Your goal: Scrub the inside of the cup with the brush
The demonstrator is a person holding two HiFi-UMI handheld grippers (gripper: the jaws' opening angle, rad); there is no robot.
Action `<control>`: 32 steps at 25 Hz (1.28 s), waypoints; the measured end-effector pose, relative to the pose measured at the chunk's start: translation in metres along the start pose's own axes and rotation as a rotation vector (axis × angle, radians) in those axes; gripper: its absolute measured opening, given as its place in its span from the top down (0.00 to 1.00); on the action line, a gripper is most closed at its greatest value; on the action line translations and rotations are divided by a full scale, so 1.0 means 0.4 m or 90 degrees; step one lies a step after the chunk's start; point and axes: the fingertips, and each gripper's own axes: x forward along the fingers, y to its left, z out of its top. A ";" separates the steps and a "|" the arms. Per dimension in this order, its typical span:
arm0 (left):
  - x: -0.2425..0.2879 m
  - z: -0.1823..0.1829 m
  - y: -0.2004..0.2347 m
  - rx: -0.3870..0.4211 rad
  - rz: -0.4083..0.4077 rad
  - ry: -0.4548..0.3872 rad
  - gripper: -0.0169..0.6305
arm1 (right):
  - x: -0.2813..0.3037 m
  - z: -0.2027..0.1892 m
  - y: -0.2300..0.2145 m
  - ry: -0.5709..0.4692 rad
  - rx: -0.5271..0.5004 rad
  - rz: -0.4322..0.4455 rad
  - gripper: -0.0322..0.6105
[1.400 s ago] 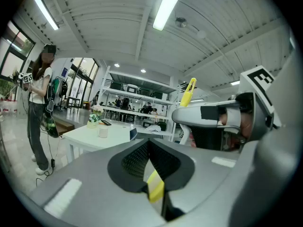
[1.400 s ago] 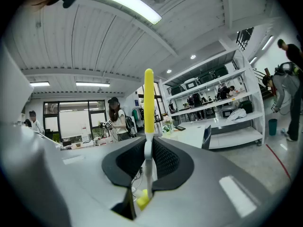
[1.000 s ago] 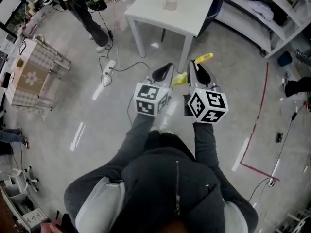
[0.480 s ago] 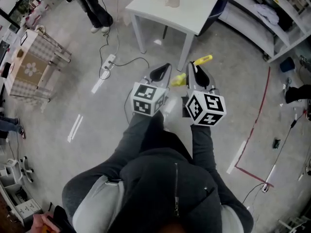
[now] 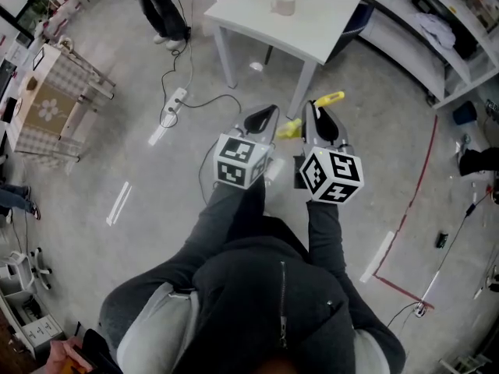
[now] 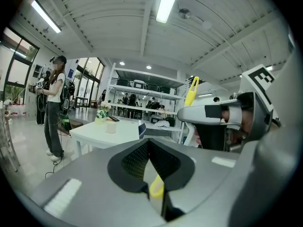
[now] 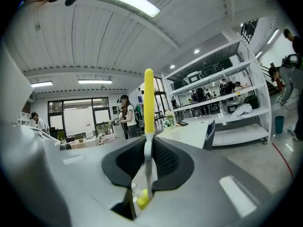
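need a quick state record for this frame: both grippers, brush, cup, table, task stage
left gripper: shut, nothing seen clamped
right gripper: shut on brush
brush: yellow handle stands up above the jaws, white shaft pinched between them
cup: pale, standing on the white table, apart from both grippers
white table: beyond both grippers in the head view
task stage: scrubbing not started; brush in grip, cup not yet reached

The lower end of the brush (image 7: 148, 103) is being hidden within the right tool (image 7: 147, 148), and the cup (image 5: 282, 5) on the bench (image 5: 320, 29) is being rendered too small to judge.
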 end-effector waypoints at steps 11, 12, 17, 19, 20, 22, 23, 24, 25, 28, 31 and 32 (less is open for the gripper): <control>0.207 0.097 0.173 0.007 -0.005 -0.002 0.96 | 0.240 0.055 -0.070 0.006 0.003 -0.001 0.88; 0.227 0.105 0.191 0.007 -0.007 0.000 0.96 | 0.265 0.058 -0.075 0.009 0.005 -0.003 0.88; 0.320 0.146 0.276 0.010 -0.017 0.003 0.96 | 0.388 0.077 -0.096 0.019 0.006 -0.004 0.88; 0.358 0.152 0.304 0.008 -0.024 0.008 0.96 | 0.431 0.084 -0.106 0.021 0.011 -0.003 0.88; 0.375 0.154 0.318 0.009 -0.027 0.011 0.96 | 0.452 0.087 -0.110 0.021 0.011 -0.004 0.88; 0.406 0.161 0.348 0.014 -0.030 0.013 0.96 | 0.494 0.089 -0.119 0.021 0.009 -0.007 0.88; 0.422 0.165 0.361 0.017 -0.033 0.011 0.96 | 0.514 0.090 -0.124 0.022 0.011 -0.009 0.88; 0.436 0.172 0.374 0.019 -0.037 0.009 0.96 | 0.534 0.091 -0.128 0.022 0.013 -0.011 0.88; 0.449 0.179 0.386 0.020 -0.040 0.007 0.96 | 0.553 0.093 -0.132 0.022 0.015 -0.013 0.88; 0.481 0.181 0.421 0.020 -0.046 0.016 0.96 | 0.606 0.096 -0.137 0.024 0.017 -0.016 0.88; 0.512 0.184 0.452 0.025 -0.051 0.023 0.96 | 0.654 0.099 -0.145 0.026 0.020 -0.018 0.88; 0.520 0.189 0.460 0.026 -0.055 0.023 0.96 | 0.669 0.101 -0.146 0.025 0.021 -0.020 0.88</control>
